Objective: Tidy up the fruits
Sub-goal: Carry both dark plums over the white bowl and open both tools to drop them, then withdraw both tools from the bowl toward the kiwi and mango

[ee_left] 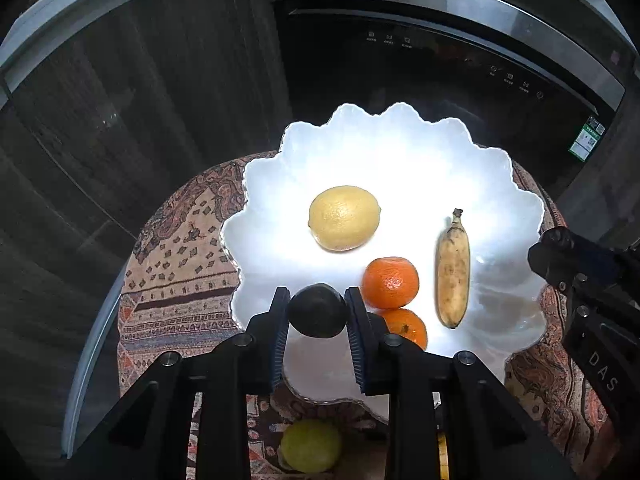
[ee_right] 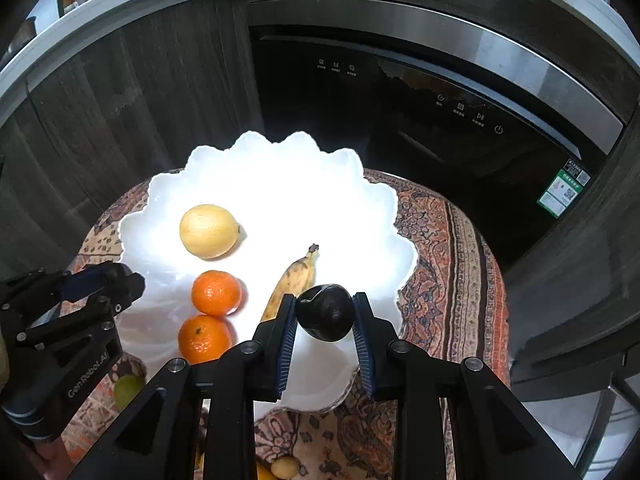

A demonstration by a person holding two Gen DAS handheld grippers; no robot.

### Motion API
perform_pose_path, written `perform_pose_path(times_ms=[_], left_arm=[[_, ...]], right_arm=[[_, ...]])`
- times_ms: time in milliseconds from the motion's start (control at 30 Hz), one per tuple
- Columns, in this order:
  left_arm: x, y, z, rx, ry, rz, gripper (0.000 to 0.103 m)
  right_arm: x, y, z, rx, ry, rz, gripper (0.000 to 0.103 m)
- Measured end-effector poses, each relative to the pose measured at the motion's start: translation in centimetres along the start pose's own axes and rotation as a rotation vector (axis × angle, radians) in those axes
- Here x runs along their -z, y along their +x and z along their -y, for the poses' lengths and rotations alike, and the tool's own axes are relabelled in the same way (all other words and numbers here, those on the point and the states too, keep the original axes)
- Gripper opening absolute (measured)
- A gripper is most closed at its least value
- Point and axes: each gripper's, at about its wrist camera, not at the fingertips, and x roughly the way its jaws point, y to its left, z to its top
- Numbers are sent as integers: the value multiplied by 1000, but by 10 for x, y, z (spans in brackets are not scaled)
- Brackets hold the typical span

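Observation:
A white scalloped plate (ee_left: pixel 400 152) (ee_right: pixel 280 168) lies on a patterned cloth. On it are a lemon (ee_left: pixel 344 218) (ee_right: pixel 209 231), two tangerines (ee_left: pixel 390 282) (ee_right: pixel 216 293), the nearer one (ee_left: pixel 406 326) (ee_right: pixel 204 338), and a small spotted banana (ee_left: pixel 453 268) (ee_right: pixel 294 280). My left gripper (ee_left: pixel 318 312) is shut on a dark round fruit (ee_left: pixel 318 311) above the plate's near edge. My right gripper (ee_right: pixel 325 312) is shut on a dark avocado-like fruit (ee_right: pixel 326 312) above the plate's near right part. Each gripper shows in the other's view (ee_left: pixel 560 256) (ee_right: pixel 100 280).
A green fruit (ee_left: pixel 311 446) (ee_right: pixel 127 389) lies on the cloth (ee_left: pixel 176 256) (ee_right: pixel 448 264) near the plate. A small yellowish fruit (ee_right: pixel 285 468) lies at the front. A dark appliance (ee_left: pixel 440 80) (ee_right: pixel 420 120) and wood cabinets (ee_left: pixel 140 100) stand behind the round table.

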Motion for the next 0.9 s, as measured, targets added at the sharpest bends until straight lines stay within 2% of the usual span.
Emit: perform_pose_path(times_ms=[67, 200, 233, 333, 467, 533, 600, 733, 833, 900], left_arm=[[1, -2, -2, -13, -3, 6, 46], [1, -9, -3, -24, -2, 23, 51], [1, -11, -3, -26, -2, 24, 54], [1, -18, -4, -36, -6, 37, 65], [1, -32, -7, -44, -18, 66, 79], [3, -39, -8, -50, -23, 83, 84], [4, -47, -10, -53, -27, 92, 84], [10, -63, -11, -75, -23, 116, 84], [17, -76, -13, -87, -30, 134, 90], [21, -83, -14, -84, -32, 142, 90]], right_arm=[[0, 0, -1, 3, -1, -1, 31], [-1, -7, -1, 8, 6, 20, 50], [-2, -9, -1, 7, 7, 24, 52], [-3, -15, -1, 10, 11, 34, 57], [-5, -27, 1, 32, 23, 57, 71], [-5, -34, 2, 45, 25, 69, 77], [-5, -43, 2, 59, 26, 83, 80], [-1, -59, 0, 66, 18, 103, 80], [4, -70, -2, 68, 20, 117, 80], [7, -76, -4, 66, 22, 122, 80]])
